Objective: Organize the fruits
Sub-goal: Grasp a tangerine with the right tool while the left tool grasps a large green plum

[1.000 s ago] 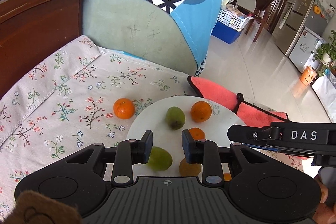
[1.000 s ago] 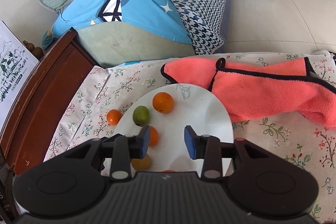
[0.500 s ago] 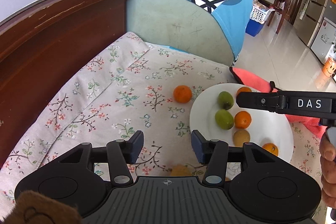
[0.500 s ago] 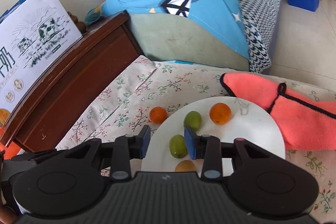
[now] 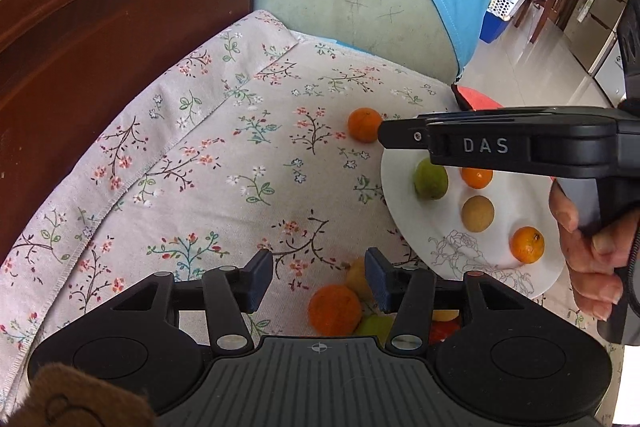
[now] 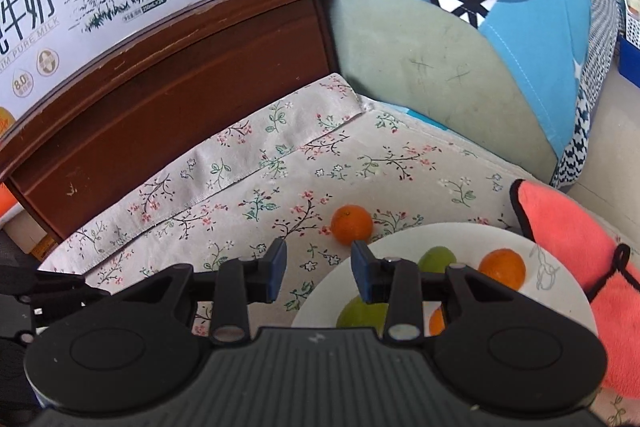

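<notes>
Left gripper parted, empty, above floral woven cloth, over small heap of round fruit. Right gripper parted, nothing between blue pads, above cloth at plate rim. Glossy white round plate bearing smooth green fruits, dimpled oranges, one matte tan fruit. Lone orange on cloth just beside plate. Fuzzy coral towel beyond plate

plate: you're looking at smooth, glossy white, probably ceramic
tablecloth: you're seeing matt woven cloth
headboard: scuffed varnished wood
towel: fluffy cloth
</notes>
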`<action>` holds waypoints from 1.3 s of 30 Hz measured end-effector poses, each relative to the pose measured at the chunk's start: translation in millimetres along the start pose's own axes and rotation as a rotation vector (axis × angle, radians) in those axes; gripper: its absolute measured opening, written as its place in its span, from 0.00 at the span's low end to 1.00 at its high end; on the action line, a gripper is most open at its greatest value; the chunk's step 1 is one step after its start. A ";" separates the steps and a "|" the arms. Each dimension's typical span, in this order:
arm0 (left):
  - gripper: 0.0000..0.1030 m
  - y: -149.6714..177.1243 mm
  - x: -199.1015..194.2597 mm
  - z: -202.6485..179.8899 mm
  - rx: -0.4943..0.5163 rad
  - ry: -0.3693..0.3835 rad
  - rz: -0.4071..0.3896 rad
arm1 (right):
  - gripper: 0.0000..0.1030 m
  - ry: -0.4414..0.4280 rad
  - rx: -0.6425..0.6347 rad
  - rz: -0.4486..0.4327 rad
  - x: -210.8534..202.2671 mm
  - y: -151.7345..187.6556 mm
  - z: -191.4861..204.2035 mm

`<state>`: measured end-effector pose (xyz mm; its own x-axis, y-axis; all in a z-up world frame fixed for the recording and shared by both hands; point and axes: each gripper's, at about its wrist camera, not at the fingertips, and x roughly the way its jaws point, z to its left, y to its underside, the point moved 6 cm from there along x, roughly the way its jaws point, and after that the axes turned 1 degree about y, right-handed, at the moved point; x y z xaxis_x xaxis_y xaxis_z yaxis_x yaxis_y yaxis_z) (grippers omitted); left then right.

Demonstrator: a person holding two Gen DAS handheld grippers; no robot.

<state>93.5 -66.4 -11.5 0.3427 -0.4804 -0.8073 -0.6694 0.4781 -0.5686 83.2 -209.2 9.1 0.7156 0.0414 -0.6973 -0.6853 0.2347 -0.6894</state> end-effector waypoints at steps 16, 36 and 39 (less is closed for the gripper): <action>0.48 7.6 -7.8 9.0 -0.003 0.029 0.009 | 0.42 0.089 -0.130 -0.016 50.4 -12.4 -3.1; 0.48 23.1 -18.4 -15.6 0.147 0.128 0.019 | 0.31 0.083 -0.127 -0.038 12.5 -22.3 24.0; 0.48 27.9 -17.9 -17.2 0.170 0.109 0.023 | 0.31 0.047 -0.088 -0.052 -9.8 -21.3 33.4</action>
<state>57.4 -57.1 -10.2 0.2492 -0.5400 -0.8039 -0.5523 0.6026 -0.5760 95.3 -182.1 37.2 0.7447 -0.0150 -0.6672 -0.6582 0.1487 -0.7380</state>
